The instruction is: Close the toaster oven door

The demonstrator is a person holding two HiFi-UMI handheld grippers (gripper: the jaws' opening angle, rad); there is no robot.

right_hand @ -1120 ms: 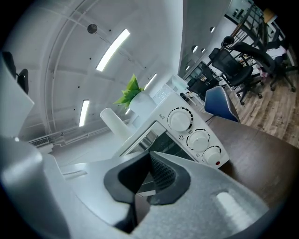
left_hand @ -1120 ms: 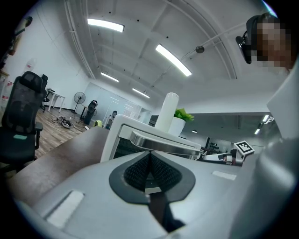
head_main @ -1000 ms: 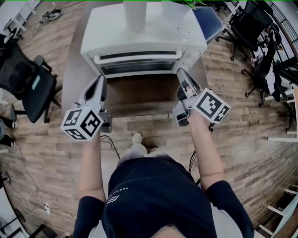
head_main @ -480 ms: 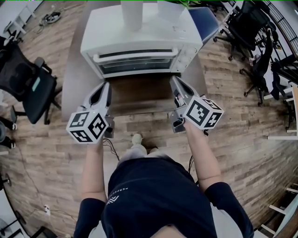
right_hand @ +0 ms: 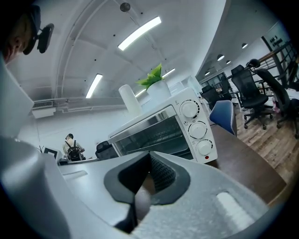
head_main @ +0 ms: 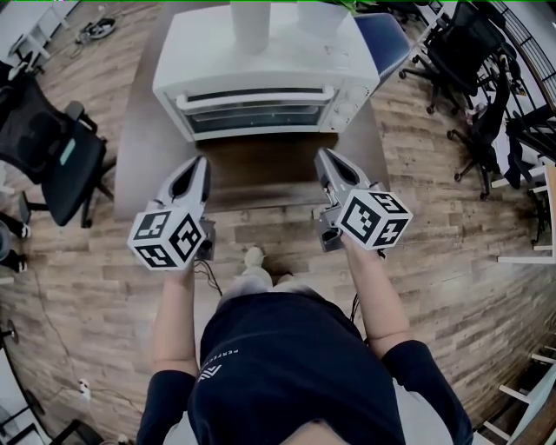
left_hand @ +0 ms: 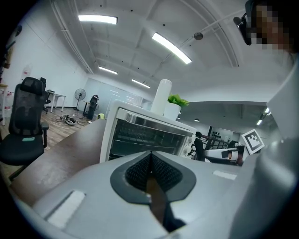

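Observation:
The white toaster oven stands at the back of the brown table, and its glass door is up against the body with the handle bar along the top. My left gripper hangs over the table's front left, well short of the door, pads together and empty. Its jaws have just eased a hair apart. My right gripper is level with it on the right, shut and empty. The oven sits beyond the left gripper. Its knobs show past the right gripper.
A white cylinder and a potted plant stand on top of the oven. A black office chair is left of the table, a blue chair is at its back right, and more black chairs stand further right.
Both grippers have drawn back from the oven front toward the person and sunk a little. The right gripper has rolled, turning its marker cube. The door looks shut throughout.

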